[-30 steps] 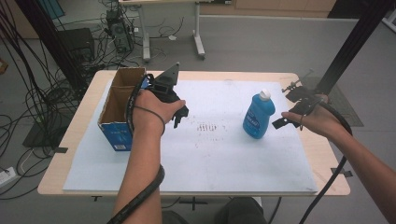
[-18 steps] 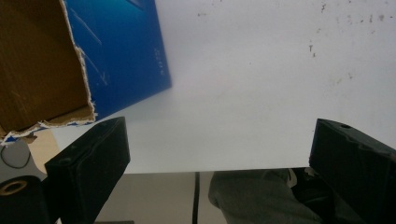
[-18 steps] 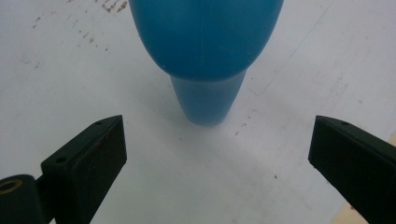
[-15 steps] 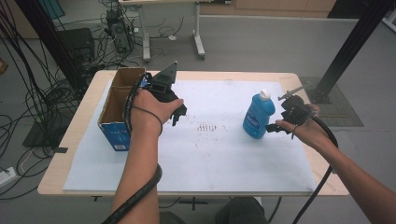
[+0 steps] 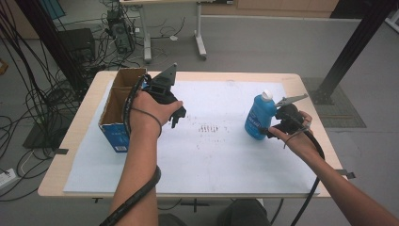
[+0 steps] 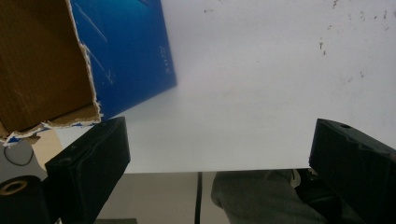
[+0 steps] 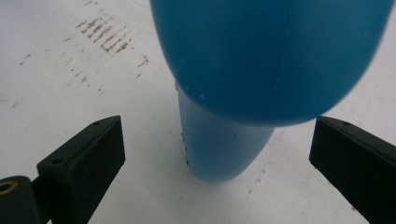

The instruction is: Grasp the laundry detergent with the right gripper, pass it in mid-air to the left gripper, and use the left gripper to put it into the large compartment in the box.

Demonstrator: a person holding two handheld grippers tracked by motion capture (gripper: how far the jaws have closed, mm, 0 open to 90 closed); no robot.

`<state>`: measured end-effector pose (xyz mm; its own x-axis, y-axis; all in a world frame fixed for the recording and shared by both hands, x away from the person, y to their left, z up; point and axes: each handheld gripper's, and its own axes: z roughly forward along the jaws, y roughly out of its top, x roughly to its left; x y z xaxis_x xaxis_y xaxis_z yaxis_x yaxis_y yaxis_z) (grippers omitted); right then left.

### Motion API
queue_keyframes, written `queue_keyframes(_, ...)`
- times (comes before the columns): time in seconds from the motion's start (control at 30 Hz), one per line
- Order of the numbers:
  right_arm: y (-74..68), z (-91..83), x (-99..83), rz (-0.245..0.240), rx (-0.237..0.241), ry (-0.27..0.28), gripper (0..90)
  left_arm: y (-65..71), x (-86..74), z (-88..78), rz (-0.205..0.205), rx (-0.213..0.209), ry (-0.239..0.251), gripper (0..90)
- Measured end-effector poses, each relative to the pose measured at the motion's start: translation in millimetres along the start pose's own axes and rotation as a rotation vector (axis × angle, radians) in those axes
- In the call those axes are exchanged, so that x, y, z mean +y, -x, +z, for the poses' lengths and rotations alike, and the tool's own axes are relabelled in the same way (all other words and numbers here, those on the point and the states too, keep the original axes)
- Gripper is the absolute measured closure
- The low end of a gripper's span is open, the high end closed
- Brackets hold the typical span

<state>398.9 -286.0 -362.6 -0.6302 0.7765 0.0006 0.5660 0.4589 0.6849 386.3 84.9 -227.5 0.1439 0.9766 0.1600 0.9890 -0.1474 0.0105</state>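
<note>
A blue bottle (image 5: 259, 117) with a white cap stands upright on the right half of the white sheet (image 5: 202, 155). My right gripper (image 5: 271, 132) is right against its near right side, open; in the right gripper view the bottle (image 7: 261, 70) looms just ahead of the wide-apart jaws. An open blue cardboard box (image 5: 117, 106) with a brown inside lies at the table's left. My left gripper (image 5: 179, 115) hovers beside the box, open and holding nothing; the left gripper view has the box's torn edge (image 6: 70, 70) at upper left.
The table's wooden edge (image 5: 70, 141) frames the sheet. Brown smudges (image 5: 209, 128) mark its middle. Cables and a rack (image 5: 42, 70) crowd the floor at left. A white table leg (image 5: 200, 33) stands behind, and a black post (image 5: 353, 47) rises at right.
My right gripper has moved left and closed in on the blue bottle from its right side. The left gripper has barely shifted beside the box.
</note>
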Motion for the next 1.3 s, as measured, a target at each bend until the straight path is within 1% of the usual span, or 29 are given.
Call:
queue_keyframes(0.07, -1.0, 3.4, -1.1, 0.0, -0.012, 0.014, 3.1, -1.4, -0.7, -0.4, -0.001, -0.003, 0.002, 5.6)
queue_keyframes(0.17, -3.8, 8.5, -3.4, -0.02, -0.034, 0.042, 3.1, -2.5, -1.4, -0.4, -0.003, 0.001, 0.001, 5.6)
queue_keyframes(0.23, -5.9, 11.6, -4.5, -0.023, -0.045, 0.062, 3.1, -3.1, -2.0, -0.1, -0.006, 0.001, -0.001, 5.6)
queue_keyframes(0.3, -6.8, 15.3, -5.7, -0.017, -0.05, 0.081, 2.7, -3.6, -2.3, 0.4, -0.006, 0.001, -0.001, 5.5)
queue_keyframes(0.43, -7.6, 21.9, -8.5, -0.009, -0.063, 0.098, 2.7, -3.8, -2.9, 1.8, -0.006, 0.002, -0.005, 5.5)
queue_keyframes(0.57, -6.3, 23.9, -9.9, -0.005, -0.065, 0.111, 2.8, -4.9, -2.8, 2.0, -0.012, 0.003, -0.004, 5.5)
queue_keyframes(0.63, -5.3, 24.2, -9.9, -0.005, -0.067, 0.124, 2.7, -5.4, -2.4, 1.7, -0.009, 0.004, -0.006, 5.5)
queue_keyframes(0.73, -4.8, 24.9, -9.0, 0.002, -0.078, 0.138, 2.4, -5.4, -1.8, 1.4, -0.011, -0.005, -0.004, 5.5)
queue_keyframes(0.87, -5.0, 27.2, -8.1, -0.008, -0.071, 0.139, 2.5, -4.8, -0.8, 1.7, -0.012, -0.004, -0.005, 5.5)
queue_keyframes(1.0, -3.9, 27.3, -7.3, 0.017, -0.068, 0.178, 2.2, -3.8, 0.2, 2.0, -0.012, -0.003, -0.007, 5.5)
queue_keyframes(1.17, -3.2, 26.5, -6.5, 0.003, -0.057, 0.199, 2.2, -1.9, 1.5, 2.0, -0.005, -0.001, -0.011, 5.5)
queue_keyframes(1.3, -3.7, 27.2, -6.3, -0.003, -0.051, 0.194, 2.2, 0.2, 2.4, 1.9, -0.004, 0.0, -0.011, 5.5)
